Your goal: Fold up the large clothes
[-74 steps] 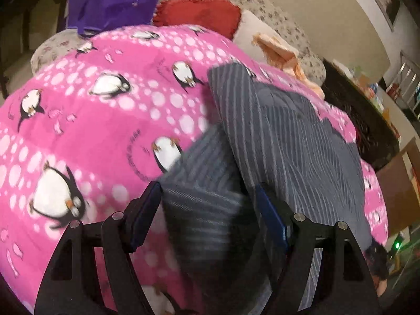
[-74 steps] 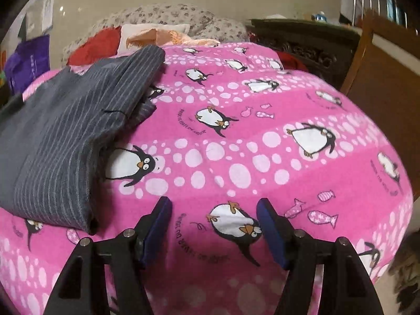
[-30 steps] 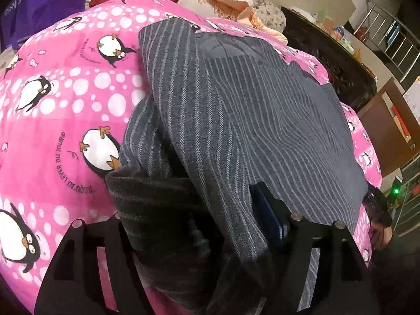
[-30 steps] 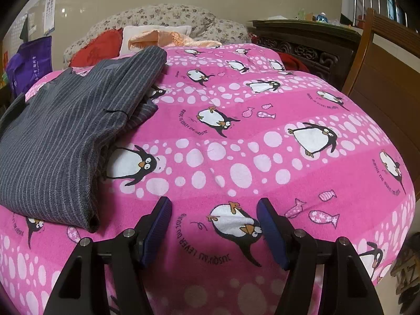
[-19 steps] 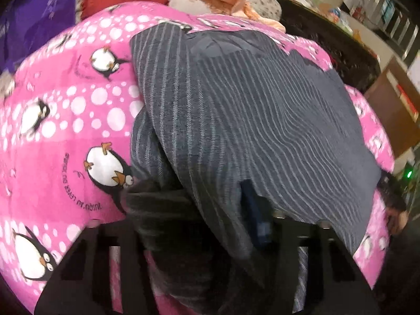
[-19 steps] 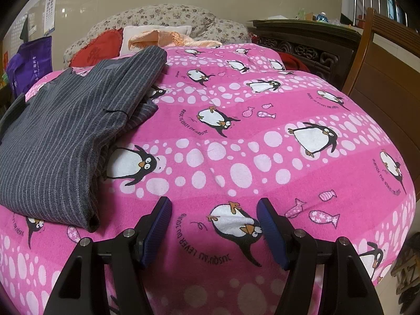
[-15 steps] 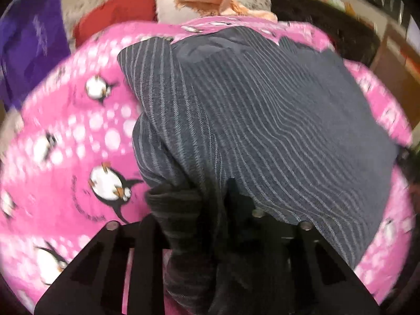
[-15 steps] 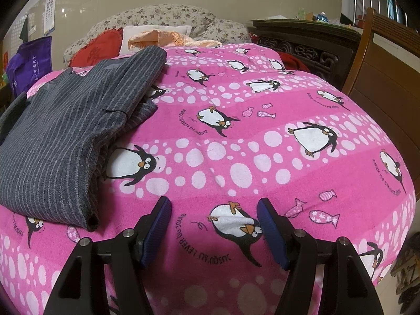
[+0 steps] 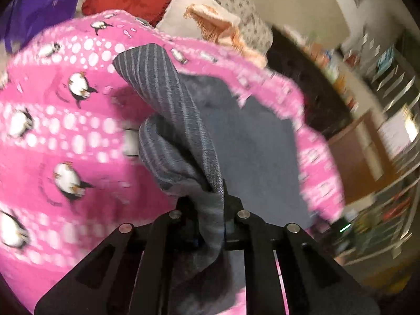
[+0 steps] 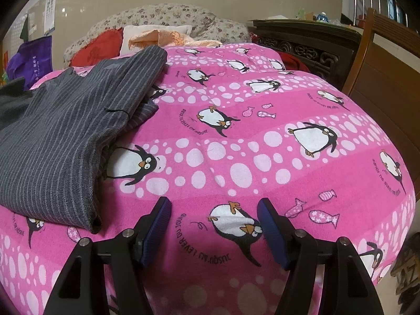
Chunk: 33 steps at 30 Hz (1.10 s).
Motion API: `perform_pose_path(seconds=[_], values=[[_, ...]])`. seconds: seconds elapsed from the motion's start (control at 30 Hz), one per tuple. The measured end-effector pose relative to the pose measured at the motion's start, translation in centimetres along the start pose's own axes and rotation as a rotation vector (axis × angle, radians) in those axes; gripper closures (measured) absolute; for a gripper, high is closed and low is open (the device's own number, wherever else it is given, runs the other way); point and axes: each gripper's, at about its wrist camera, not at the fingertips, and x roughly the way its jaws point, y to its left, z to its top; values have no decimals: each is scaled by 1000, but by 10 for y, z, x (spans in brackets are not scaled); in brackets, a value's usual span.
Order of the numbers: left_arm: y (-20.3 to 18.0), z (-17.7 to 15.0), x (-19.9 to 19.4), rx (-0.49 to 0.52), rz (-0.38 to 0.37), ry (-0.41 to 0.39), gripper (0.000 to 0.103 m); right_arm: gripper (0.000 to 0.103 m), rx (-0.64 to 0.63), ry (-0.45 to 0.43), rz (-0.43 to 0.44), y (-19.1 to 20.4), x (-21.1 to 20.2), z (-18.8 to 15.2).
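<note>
Fingers of my left gripper (image 9: 210,220) are closed tight on a bunched fold of the grey striped garment (image 9: 181,136); the cloth rises out of the pinch and hangs down across the front of the gripper, hiding the pads themselves. Beyond the pinch, the garment's striped sleeve section stands lifted and twisted above the pink penguin blanket (image 9: 65,120), while its flat body lies spread on the blanket to the right. This view is motion-blurred toward the edges.

Fingers (image 10: 157,225) of my right gripper (image 10: 214,229) stand wide apart with nothing between them, hovering just above the blanket near its front edge, a printed penguin showing in the gap. From this side the garment (image 10: 60,141) lies folded over on the left part of the bed, its near corner just left of my left-hand pad, not touching it.

Behind the bed: a red cushion (image 10: 97,50), a white pillow (image 10: 155,32) with an orange cloth (image 10: 173,38) on it, a purple bag (image 10: 31,61), and a dark carved cabinet (image 10: 309,44).
</note>
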Motion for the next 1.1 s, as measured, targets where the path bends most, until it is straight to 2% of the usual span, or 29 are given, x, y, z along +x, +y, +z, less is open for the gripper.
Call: perform_pose_path(seconds=[0.1,0.2,0.6,0.8,0.87,0.97,1.03,1.1], values=[[-16,6,5,-64,-66,-13,96,37,3,-2,5,0,0,0],[-36,10,12,-94,-99,-19,96,37,5,-3,10,-1,0,0],[-102,25,54,-135,-132,-7,96,36,8,-8,18,-1,-1,-1],[-150,43,104,-163,-148,6,99,36,12,-9,25,-2,-2,-2],[-172,42,129,-132,-157,25,101,36,12,-10,27,-2,-2,-2],[-191,30,143,-98,-174,57,101,36,10,-8,28,-1,-2,-2],[-201,23,132,-27,-142,39,101,36,7,-9,33,-1,-3,-3],[-199,23,113,-13,-129,13,101,36,11,-9,38,-2,-2,-3]])
